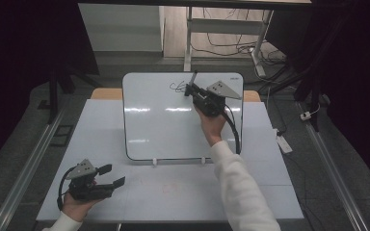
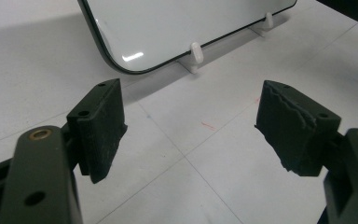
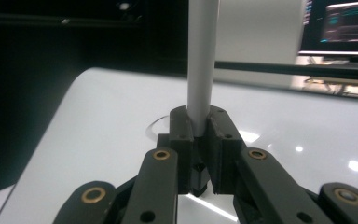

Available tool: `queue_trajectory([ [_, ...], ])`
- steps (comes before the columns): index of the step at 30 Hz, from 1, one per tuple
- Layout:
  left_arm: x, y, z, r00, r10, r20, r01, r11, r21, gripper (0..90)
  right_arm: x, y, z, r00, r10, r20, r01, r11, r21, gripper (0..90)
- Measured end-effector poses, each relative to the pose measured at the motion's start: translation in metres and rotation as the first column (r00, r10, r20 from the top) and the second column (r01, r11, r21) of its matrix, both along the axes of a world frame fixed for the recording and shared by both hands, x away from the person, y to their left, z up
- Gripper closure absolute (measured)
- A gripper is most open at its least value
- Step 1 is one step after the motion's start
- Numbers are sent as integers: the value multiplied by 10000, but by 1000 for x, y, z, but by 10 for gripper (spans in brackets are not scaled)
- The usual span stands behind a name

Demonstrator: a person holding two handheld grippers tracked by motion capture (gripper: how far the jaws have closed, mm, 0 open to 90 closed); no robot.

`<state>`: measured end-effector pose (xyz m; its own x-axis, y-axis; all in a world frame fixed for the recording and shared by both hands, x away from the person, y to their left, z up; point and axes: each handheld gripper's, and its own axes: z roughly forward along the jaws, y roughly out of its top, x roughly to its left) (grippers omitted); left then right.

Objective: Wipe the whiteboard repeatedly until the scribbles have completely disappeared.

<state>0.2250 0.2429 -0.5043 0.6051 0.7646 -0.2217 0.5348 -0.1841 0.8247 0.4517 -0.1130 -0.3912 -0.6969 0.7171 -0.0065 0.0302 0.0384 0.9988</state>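
A white whiteboard (image 1: 164,127) stands tilted on small white feet (image 2: 195,52) at the middle of the table. My right gripper (image 1: 189,89) is at the board's upper part, shut on a grey marker (image 1: 193,77) that sticks up past the jaws. In the right gripper view the marker (image 3: 201,60) rises between the closed pads of the right gripper (image 3: 199,126), just over the board (image 3: 121,116). A thin dark scribble (image 1: 177,86) lies on the board by the gripper. My left gripper (image 1: 112,175) rests low at the table's front left, open, with nothing between its jaws (image 2: 191,135).
The white table (image 1: 173,192) has bare surface in front of the board, with a faint red mark (image 2: 208,126). A desk frame and cables (image 1: 231,45) stand on the floor behind the table. A lit monitor (image 3: 345,23) is in the background.
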Motion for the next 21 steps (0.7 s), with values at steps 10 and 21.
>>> queue_trajectory([
  [10,0,2,0,10000,22,1,-22,10000,-40,242,11,-11,14,9980,-622,102,615,9962,619,816],
  [21,-1,1,1,10000,14,23,-14,10000,-38,242,9,9,9,9999,-101,82,99,9994,337,816],
])
